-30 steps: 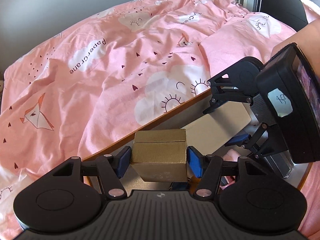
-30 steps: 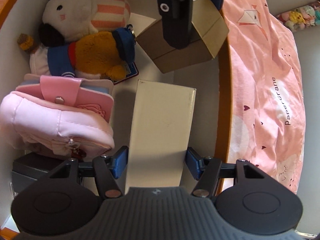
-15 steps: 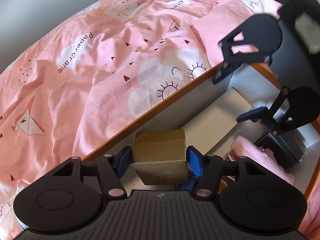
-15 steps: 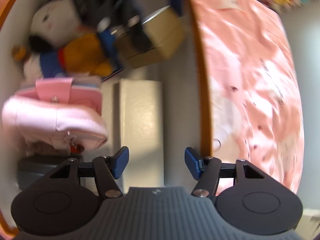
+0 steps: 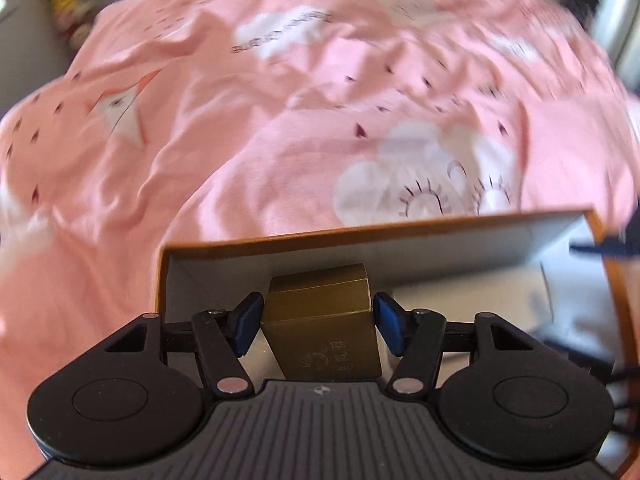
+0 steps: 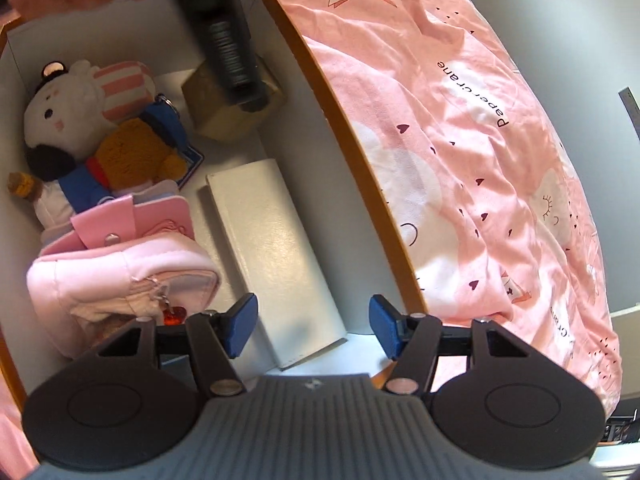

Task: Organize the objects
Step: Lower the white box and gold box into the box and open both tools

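My left gripper (image 5: 318, 326) is shut on a gold box (image 5: 320, 324) and holds it inside the orange-rimmed storage box (image 5: 360, 232), near its corner. The gold box (image 6: 224, 116) also shows in the right wrist view, partly hidden by the left gripper's body. My right gripper (image 6: 312, 328) is open and empty above the near end of a flat white box (image 6: 276, 256) that lies on the storage box floor by the wall (image 6: 344, 152).
The storage box also holds a white plush (image 6: 76, 96), a brown bear plush (image 6: 132, 156), a pink wallet (image 6: 132, 224) and a pale pink pouch (image 6: 120, 280). A pink patterned duvet (image 6: 480, 140) surrounds the box.
My right gripper let go of the flat white box, opened and drew back; the box now lies flat. My left gripper swung with the gold box toward the storage box corner.
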A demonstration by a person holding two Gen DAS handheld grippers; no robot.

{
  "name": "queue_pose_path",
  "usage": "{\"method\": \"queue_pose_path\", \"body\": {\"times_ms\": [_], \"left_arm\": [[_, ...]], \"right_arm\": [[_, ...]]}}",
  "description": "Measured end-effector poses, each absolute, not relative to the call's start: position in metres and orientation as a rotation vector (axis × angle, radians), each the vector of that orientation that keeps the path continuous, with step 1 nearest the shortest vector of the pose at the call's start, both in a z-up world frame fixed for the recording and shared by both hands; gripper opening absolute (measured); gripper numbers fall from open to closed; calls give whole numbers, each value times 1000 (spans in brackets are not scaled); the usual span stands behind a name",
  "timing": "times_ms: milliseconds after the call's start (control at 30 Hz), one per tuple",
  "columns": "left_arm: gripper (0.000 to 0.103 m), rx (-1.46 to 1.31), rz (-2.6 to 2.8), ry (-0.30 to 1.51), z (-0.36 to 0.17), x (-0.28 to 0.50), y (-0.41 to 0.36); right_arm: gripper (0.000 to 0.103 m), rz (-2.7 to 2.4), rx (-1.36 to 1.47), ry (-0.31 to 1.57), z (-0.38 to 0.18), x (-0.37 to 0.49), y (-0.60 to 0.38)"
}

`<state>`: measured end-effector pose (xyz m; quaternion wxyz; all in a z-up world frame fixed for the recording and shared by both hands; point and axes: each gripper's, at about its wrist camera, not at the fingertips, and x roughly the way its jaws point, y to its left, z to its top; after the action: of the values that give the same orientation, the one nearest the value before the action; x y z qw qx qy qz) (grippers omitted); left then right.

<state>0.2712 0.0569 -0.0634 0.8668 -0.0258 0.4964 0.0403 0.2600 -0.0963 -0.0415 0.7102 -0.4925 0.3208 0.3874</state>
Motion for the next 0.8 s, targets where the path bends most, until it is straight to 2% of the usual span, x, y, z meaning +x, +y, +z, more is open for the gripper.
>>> {"method": "queue_pose_path", "body": {"times_ms": [100,333,533,733,800], "left_arm": [[69,-116,126,1012,-68,268,58],[69,-8,164,1002,-82,268,40],[72,-114,68,1128,-89,272,45],[72,-172,13,1160,-81,268,58],[64,-189,-11,1190,-76,267,64]], "right_arm": [[63,871,-1083,708,-44,254,-99],[63,836,-1080,720,-50,254,-100],[63,814,-1080,739,-56,254,-100],[63,821,-1081,734,-56,249,-102],[63,820,-1085,730,-56,248,-103]]}}
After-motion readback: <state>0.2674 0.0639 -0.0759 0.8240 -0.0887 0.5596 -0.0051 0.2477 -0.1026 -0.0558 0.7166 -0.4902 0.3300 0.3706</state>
